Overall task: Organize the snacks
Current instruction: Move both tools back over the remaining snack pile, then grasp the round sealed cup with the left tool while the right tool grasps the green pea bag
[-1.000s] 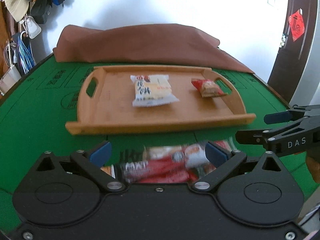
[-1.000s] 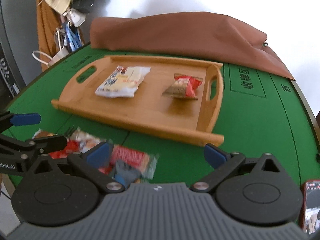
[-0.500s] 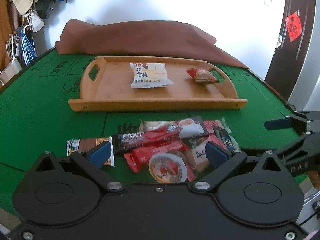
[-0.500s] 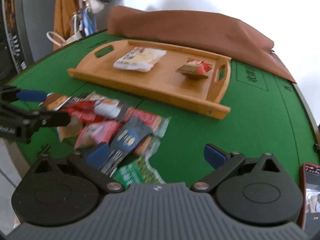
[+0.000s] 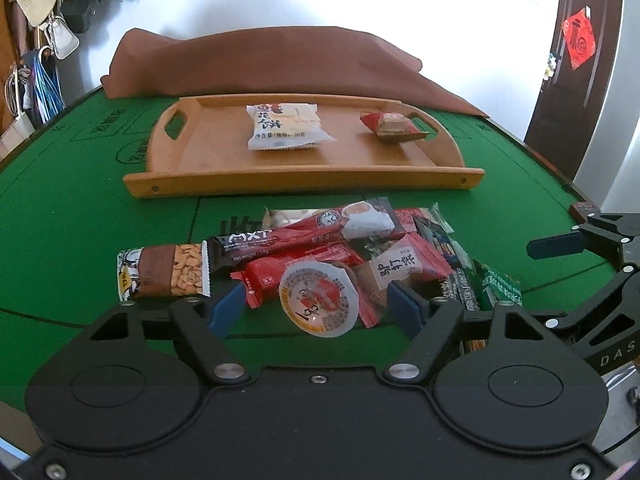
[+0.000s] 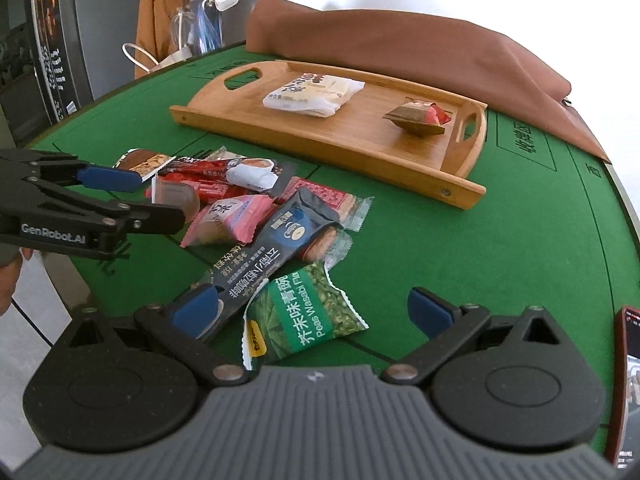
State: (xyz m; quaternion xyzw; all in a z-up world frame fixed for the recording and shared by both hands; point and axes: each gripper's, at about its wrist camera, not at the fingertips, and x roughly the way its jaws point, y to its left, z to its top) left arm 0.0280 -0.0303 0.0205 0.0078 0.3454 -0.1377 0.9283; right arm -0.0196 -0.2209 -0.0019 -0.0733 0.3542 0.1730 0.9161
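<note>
A heap of snack packets lies on the green table [image 5: 80,184] in front of a wooden tray [image 5: 300,181] [image 6: 320,148]. The tray holds a white biscuit packet [image 5: 286,128] [image 6: 314,94] and a small red-brown packet [image 5: 394,126] [image 6: 420,118]. My left gripper [image 5: 316,308] [image 6: 148,196] is closing its jaws around a round jelly cup [image 5: 318,304]; the pads stand clear of it. My right gripper [image 6: 312,308] [image 5: 580,272] is open, with a green wasabi peas packet [image 6: 308,316] lying between its fingers, untouched. A peanut bar [image 5: 164,272] lies at the heap's left end.
A brown cloth [image 5: 272,64] [image 6: 400,52] is bunched behind the tray. A phone [image 6: 628,380] lies at the table's right edge. Bags and a hat [image 5: 40,20] hang on the left, and a dark door [image 5: 580,60] stands at the right.
Both grippers drew back from the tray and sank toward the heap, which now shows in full. The left jaws have narrowed around the jelly cup. The right view has rolled.
</note>
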